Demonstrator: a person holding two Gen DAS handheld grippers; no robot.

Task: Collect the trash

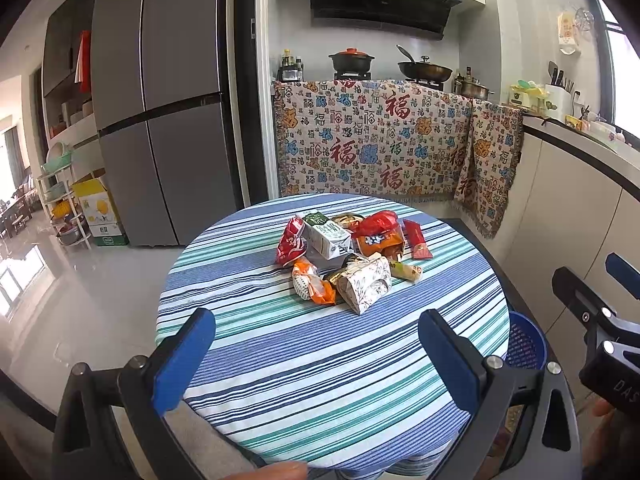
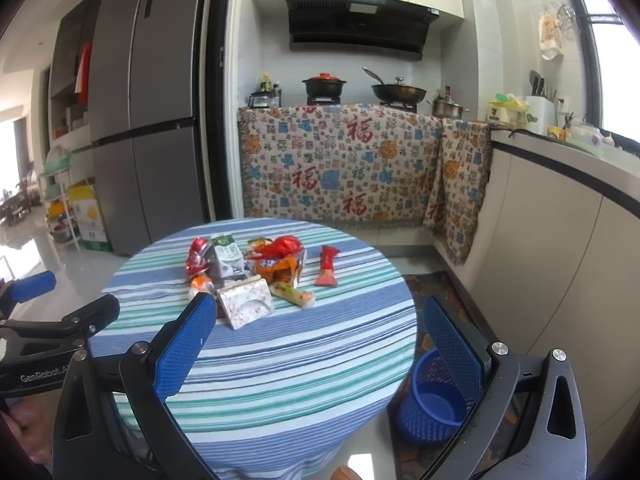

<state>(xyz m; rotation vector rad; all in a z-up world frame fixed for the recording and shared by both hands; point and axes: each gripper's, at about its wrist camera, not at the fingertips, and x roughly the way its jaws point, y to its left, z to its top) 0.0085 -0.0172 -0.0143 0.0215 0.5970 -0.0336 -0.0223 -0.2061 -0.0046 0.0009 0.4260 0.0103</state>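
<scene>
Left wrist view: the left gripper (image 1: 316, 354) gapes empty at bottom; the trash pile (image 1: 346, 258) lies mid-frame on the striped table (image 1: 280, 380), which half-hides the blue basket (image 1: 526, 344) at lower right.

Right wrist view: the right gripper (image 2: 320, 344) likewise spread, empty; its left finger (image 2: 184, 344) covers part of the trash pile (image 2: 256, 276); the blue basket (image 2: 432, 404) sits lower right, partly behind the other finger.

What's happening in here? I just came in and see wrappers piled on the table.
A person holds a gripper in each hand over the round striped table, cleaning up trash. The left gripper and right gripper are both open and empty, short of the pile of wrappers and cartons. The blue basket on the floor beside the table looks empty. Nothing is picked up yet.
</scene>
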